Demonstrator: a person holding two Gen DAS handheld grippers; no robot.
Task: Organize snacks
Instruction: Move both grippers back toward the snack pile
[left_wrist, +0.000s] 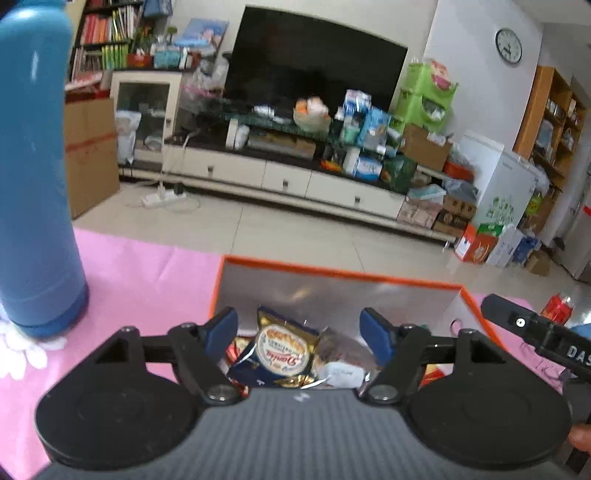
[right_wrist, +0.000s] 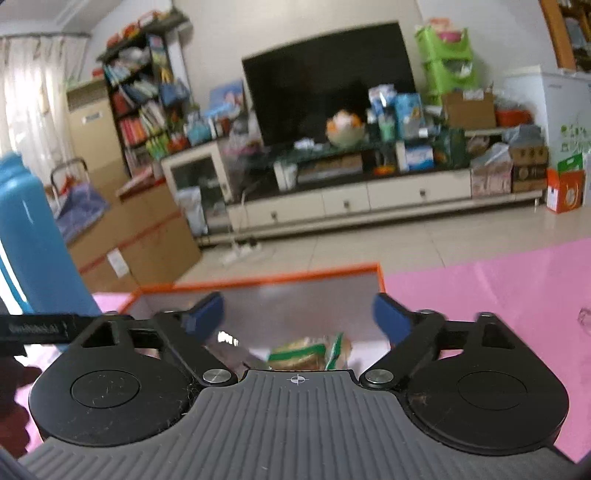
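Observation:
An orange-rimmed box (left_wrist: 332, 275) with a shiny silver inside stands on the pink tablecloth (left_wrist: 147, 266). Several snack packs lie in it. A dark blue and gold biscuit pack (left_wrist: 284, 347) sits below and between the blue pads of my left gripper (left_wrist: 299, 328), which is open and does not touch it. In the right wrist view the same box (right_wrist: 277, 278) holds a green and white pack (right_wrist: 310, 354). My right gripper (right_wrist: 299, 314) hangs open over it, its jaws wide and nothing between its pads.
A tall blue bottle (left_wrist: 33, 166) stands on the cloth left of the box, also seen as the blue bottle (right_wrist: 29, 240). A red can (left_wrist: 559, 308) sits at the far right. Beyond the table edge are tiled floor and a cluttered TV cabinet (left_wrist: 288, 177).

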